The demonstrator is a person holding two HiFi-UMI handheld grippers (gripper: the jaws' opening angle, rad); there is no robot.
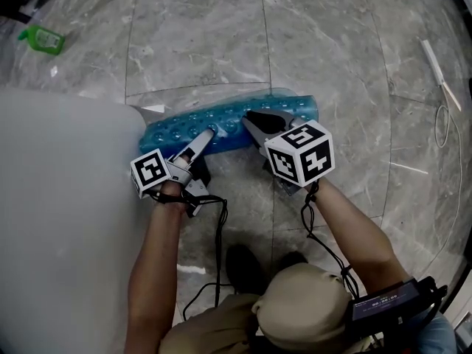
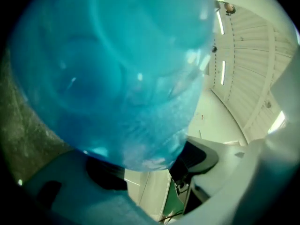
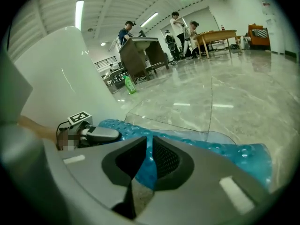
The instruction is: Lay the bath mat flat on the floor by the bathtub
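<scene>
Right gripper point(image 1: 252, 119) is clamped on the blue bath mat point(image 1: 221, 127). In the right gripper view its jaws point(image 3: 149, 146) are nearly together, with a fold of the bubbled blue material point(image 3: 234, 153) pinched between the ribbed pads. Left gripper point(image 1: 208, 134) has its jaws spread wide and no grip. In the left gripper view the mat point(image 2: 112, 69) bulges right up against the camera and hangs down into the gap between the two dark pads, and neither pad presses on it. In the head view the mat lies as a long narrow strip on the grey marble floor point(image 1: 332, 65), straight across in front of both sets of tips, bunched rather than spread flat. Its near edge is at the left gripper's tips. The right gripper bites in a bit past that edge, around mid-length. One end runs past the left gripper to the white bathtub point(image 1: 59, 198), and the other end sticks out beyond the right gripper's outer side. The two grippers are near each other along the same edge; the right gripper view shows the left gripper point(image 3: 93, 134) just to its left, on the mat next to the tub wall point(image 3: 56, 78). A green bottle point(image 1: 43, 39) stands well beyond the left gripper, on the far side of the tub edge.
</scene>
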